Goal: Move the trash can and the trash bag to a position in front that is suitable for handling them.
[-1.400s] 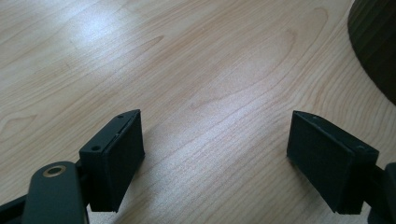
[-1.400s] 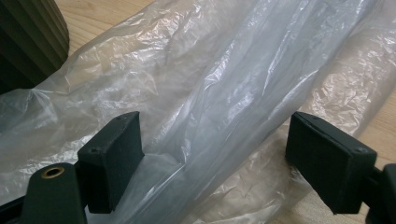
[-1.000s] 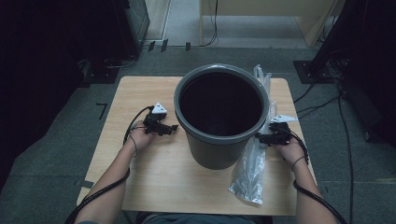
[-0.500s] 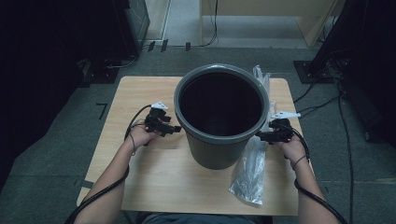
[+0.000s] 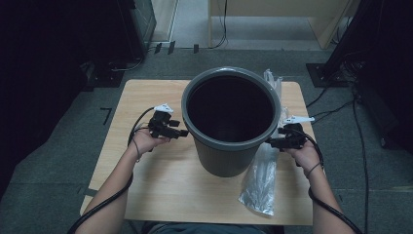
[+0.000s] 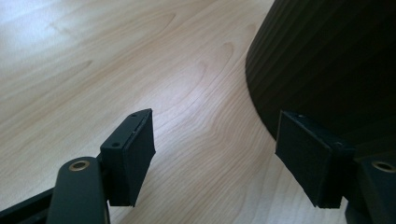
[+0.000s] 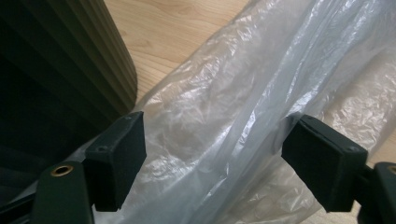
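Grey ribbed bin [image 5: 231,122] upright at the middle of the wooden table [image 5: 146,97], mouth open and dark inside. Clear plastic bag [image 5: 260,180] lying long and crumpled on the table just right of the bin, running from the far edge behind the rim to the near right corner.

Left gripper [image 5: 181,132] held level just left of the bin wall, near its rim, pointing right toward it. Jaws apart, having just been closing a little, with nothing between them: in the left gripper view, bare wood between the two pads [image 6: 135,154], the bin's ribbed side [image 6: 327,60] just beyond the right pad.

Right gripper [image 5: 271,143] held level just right of the bin, above the bag, pointing left. Jaws released and wide; in the right gripper view, the bag's folds [image 7: 224,121] lying beyond and between the pads, not pinched, with the bin wall [image 7: 56,60] at the left.
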Motion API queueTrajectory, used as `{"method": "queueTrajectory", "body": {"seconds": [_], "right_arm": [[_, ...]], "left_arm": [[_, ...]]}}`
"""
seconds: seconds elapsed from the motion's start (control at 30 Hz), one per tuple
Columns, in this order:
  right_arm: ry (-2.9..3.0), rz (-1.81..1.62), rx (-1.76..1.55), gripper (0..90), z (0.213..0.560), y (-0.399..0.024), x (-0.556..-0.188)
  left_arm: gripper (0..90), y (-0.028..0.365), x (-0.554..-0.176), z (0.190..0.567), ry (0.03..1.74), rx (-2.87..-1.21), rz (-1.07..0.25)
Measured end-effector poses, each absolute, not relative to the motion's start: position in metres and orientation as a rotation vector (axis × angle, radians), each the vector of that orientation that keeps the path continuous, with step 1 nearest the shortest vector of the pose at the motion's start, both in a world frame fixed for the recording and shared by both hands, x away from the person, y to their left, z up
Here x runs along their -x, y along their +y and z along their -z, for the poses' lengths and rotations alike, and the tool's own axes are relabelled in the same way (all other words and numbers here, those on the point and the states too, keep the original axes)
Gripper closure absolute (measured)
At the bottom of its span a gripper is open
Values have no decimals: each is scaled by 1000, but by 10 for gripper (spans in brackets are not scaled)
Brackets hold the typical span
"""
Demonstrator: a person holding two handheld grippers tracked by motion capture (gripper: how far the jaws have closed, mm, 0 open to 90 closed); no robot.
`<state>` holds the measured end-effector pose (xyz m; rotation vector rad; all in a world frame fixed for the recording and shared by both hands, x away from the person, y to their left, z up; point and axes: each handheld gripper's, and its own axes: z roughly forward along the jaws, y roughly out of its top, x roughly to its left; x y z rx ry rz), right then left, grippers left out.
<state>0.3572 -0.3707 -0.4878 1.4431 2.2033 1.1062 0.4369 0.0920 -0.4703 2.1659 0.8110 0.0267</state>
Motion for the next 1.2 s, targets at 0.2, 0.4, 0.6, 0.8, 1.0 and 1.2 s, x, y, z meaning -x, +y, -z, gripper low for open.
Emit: {"method": "queueTrajectory", "body": {"seconds": [0.2,0.4,0.6,0.8,1.0,1.2], "right_arm": [[2158,-1092,-1395,222,476,-369,-352],[2117,-1151,-1381,222,460,-371,-344],[2130,-1209,-1346,223,448,-358,-335],[2148,-1193,-1308,233,442,-348,-327],[2149,-1221,-1315,237,443,-349,-328],[2165,-1194,-1302,246,446,-349,-329]], "left_arm": [[326,87,-431,462,781,-2149,-29],[334,82,-423,452,749,-2135,-33],[344,80,-420,444,780,-2105,15],[392,76,-416,438,738,-2075,33],[477,78,-414,434,721,-2047,51],[484,78,-414,435,734,-2033,78]]}}
